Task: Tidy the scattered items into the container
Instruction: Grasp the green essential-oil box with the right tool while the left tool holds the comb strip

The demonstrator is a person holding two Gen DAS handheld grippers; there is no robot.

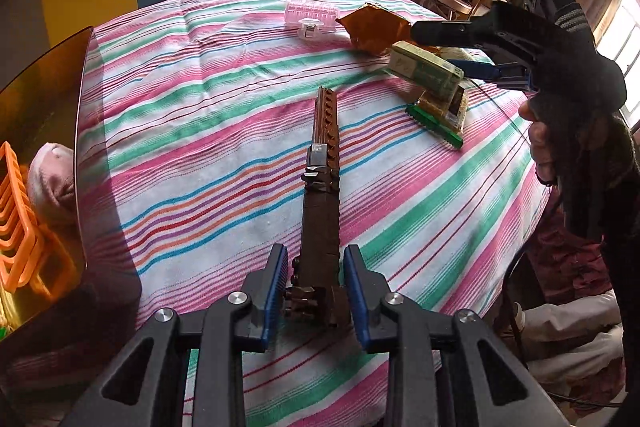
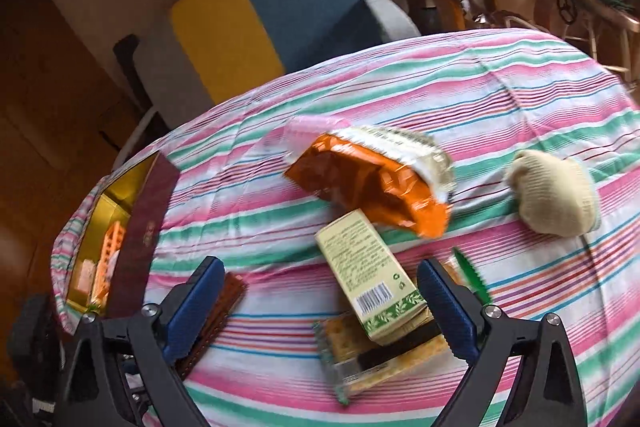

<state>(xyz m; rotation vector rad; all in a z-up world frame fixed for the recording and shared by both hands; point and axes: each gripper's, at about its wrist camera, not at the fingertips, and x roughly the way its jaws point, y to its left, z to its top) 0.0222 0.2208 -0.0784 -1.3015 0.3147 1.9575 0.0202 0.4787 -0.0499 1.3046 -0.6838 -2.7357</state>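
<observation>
Though unseen leftward, cream sock (image 2: 554,193) lies rightward

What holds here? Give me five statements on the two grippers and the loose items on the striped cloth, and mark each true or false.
1. The left gripper is open, its blue pads on either side of the long brown strip. True.
2. The right gripper is shut on the orange packet. False: it is open and holds nothing.
3. The green-and-cream box lies on top of the cracker packet. True.
4. The cream knitted item is inside the container. False: it lies on the striped cloth.
5. An orange rack is already in the container. True.
</observation>
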